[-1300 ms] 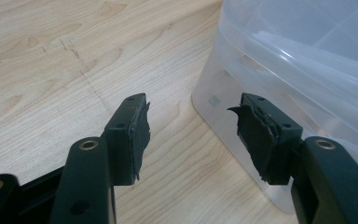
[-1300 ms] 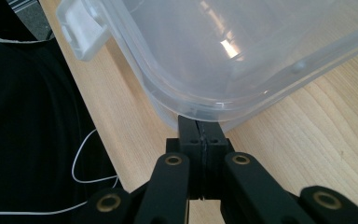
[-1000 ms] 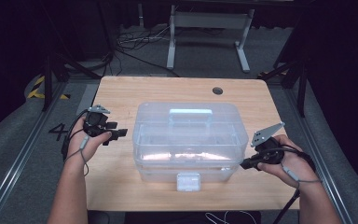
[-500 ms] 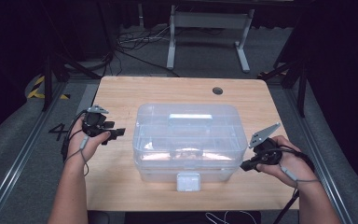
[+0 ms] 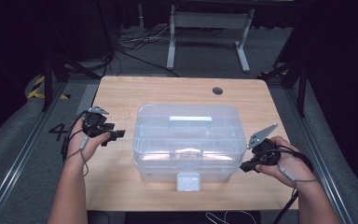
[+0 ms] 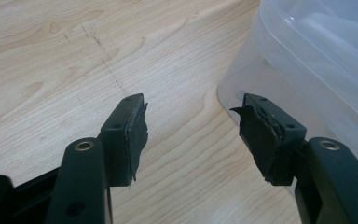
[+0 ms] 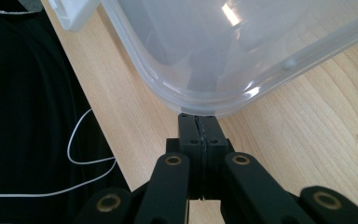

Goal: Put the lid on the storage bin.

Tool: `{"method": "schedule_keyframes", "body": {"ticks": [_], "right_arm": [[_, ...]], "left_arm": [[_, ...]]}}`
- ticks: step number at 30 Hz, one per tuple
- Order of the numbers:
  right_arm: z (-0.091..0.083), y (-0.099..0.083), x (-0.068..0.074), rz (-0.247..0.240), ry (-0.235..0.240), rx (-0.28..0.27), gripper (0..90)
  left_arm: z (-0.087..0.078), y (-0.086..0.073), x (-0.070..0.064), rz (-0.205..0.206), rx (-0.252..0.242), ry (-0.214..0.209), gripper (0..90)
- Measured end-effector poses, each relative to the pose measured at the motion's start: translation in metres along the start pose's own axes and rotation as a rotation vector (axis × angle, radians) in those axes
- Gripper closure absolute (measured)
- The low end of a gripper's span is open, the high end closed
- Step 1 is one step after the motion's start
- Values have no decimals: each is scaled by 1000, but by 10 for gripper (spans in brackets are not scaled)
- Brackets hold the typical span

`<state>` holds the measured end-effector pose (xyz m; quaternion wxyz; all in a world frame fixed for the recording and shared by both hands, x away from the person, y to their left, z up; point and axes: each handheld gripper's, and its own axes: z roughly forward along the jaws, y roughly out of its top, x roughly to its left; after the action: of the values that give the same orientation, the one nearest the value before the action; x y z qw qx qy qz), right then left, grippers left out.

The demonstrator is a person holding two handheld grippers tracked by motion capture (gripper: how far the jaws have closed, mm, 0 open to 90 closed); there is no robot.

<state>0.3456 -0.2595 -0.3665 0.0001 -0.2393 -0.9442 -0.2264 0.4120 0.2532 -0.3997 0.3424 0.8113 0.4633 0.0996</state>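
Observation:
A clear plastic storage box [image 5: 186, 140] with a closed lid, a top handle [image 5: 190, 119] and a white front latch [image 5: 188, 182] stands mid-table. My left gripper [image 5: 119, 134] is held to the left of the box, open; in the left gripper view its jaws [image 6: 191, 135] stand wide apart over bare wood, with the box wall [image 6: 317, 60] just beyond the right one. My right gripper [image 5: 243, 167] is by the box's near right corner, shut, with nothing between its pads. In the right gripper view its tips [image 7: 199, 122] sit right at the lid's rounded rim [image 7: 223, 46].
The wooden table [image 5: 135, 93] has a cable hole [image 5: 217, 90] at the back right. Its near edge [image 7: 88, 93] runs close to my right gripper, with dark clothing and a white cable [image 7: 74, 158] past it. Metal frame legs [image 5: 205, 42] stand on the floor behind.
The right hand has shifted slightly toward the near edge of the table. The left hand has hardly moved, and the box has stayed in place.

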Motion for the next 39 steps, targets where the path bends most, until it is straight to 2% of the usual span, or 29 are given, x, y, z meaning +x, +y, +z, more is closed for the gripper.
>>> {"method": "schedule_keyframes", "body": {"ticks": [4,7,10,20,26,31,36,38,39], "right_arm": [[2,-1,-1,-2,1,19,900],[0,-2,-1,-3,4,13,900],[-7,-4,0,-3,15,-23,900],[-25,-7,-4,-3,2,-91,900],[-41,-7,-10,-3,-14,-174,900],[-51,-5,-15,1,-29,-259,900],[-58,-2,-23,30,-60,-421,879],[-60,-2,-27,48,-73,-483,823],[-60,-2,-27,48,-73,-483,823]], "left_arm": [[-1,0,0,-7,-2,3,415],[-1,0,1,-6,-5,0,415],[-1,0,1,-6,-5,3,415],[-6,-4,-4,-7,-19,12,414],[-12,-11,-7,0,-29,10,404],[-17,-18,-8,-12,-37,12,397],[-19,-23,-6,-17,-42,18,393],[-20,-24,-6,-24,-41,19,392],[-20,-24,-6,-24,-41,19,391]]}}
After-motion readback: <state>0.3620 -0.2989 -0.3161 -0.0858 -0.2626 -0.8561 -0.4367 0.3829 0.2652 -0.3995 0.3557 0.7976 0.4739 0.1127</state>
